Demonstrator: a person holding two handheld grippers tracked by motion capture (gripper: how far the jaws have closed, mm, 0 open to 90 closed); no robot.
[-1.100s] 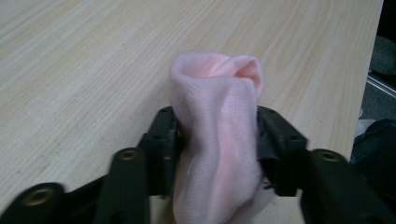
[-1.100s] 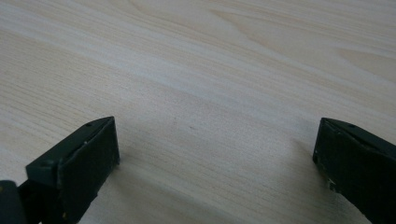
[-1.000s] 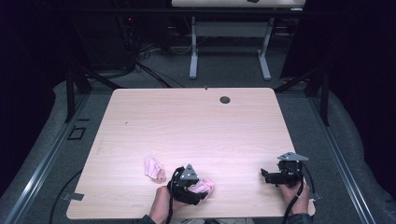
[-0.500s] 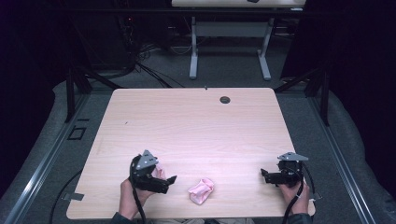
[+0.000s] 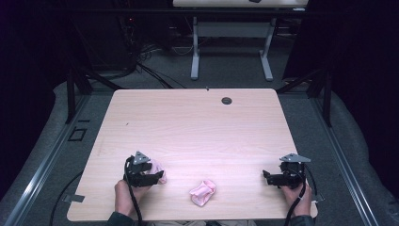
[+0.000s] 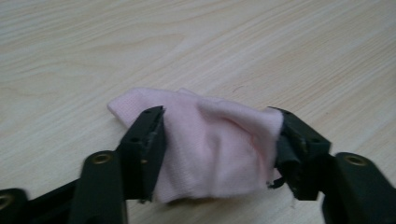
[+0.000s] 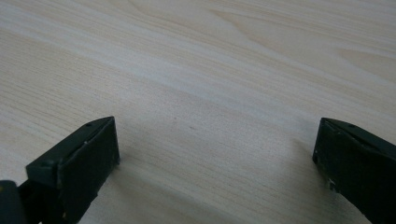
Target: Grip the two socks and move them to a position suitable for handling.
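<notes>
Wooden table (image 5: 197, 127) seen from above, person's forearms entering from the bottom edge. Left gripper (image 5: 151, 178) sits in the lower left of the high view, low over the tabletop, its jaws having just been closing with a pink sock (image 5: 157, 170) between them. In the left gripper view that pink sock (image 6: 210, 144) fills the gap between the two black jaws: both jaw faces meet the fabric, which bunches and folds between them, so the gripper is pinching the sock while it lies on the wood. The sock's far end sticks out past the left jaw, toward the upper left of that view. A second pink sock (image 5: 203, 192), crumpled into a small heap, lies loose near the bottom centre of the high view, just right of the left gripper and apart from it, close to the table's near edge. Right gripper (image 5: 266, 177) rests in the lower right, well apart from both socks, held in the right hand (image 5: 297, 194). In the right gripper view its jaws stand spread wide at the two lower corners, bare wood grain between them. A small dark grommet (image 5: 227, 100) sits near the table's far edge, upper centre.
</notes>
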